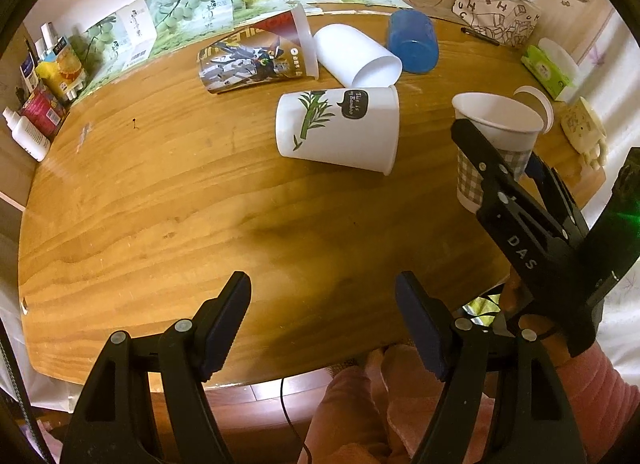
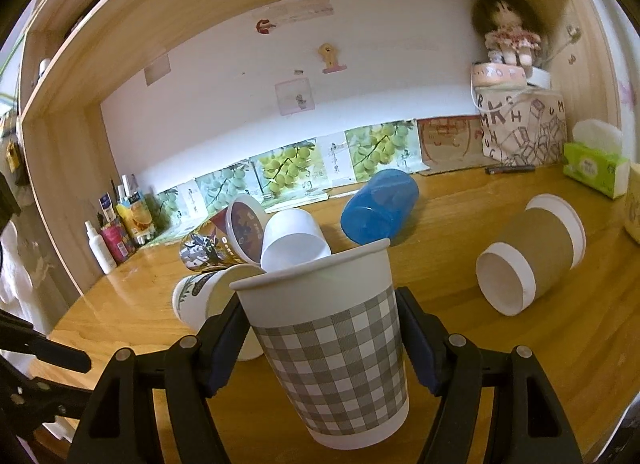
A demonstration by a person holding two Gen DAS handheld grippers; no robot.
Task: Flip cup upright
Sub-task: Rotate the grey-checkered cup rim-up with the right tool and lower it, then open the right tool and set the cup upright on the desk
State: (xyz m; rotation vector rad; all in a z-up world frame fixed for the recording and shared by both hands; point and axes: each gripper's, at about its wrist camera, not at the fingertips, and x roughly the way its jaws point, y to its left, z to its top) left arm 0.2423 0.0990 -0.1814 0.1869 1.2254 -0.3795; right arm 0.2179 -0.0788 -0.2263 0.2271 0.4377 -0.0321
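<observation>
Sitting between tool [image 2: 320, 344] fingers: checked cup [image 2: 332, 352]

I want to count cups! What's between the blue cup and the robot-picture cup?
A plain white cup, lying on its side between the blue cup and the picture cup; the left wrist view shows it.

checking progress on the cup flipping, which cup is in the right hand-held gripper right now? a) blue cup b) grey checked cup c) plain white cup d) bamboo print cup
b: the right hand-held gripper has its fingers on both sides of the grey checked cup, mouth up, while the blue cup, plain white cup and bamboo print cup lie on their sides on the table.
</observation>
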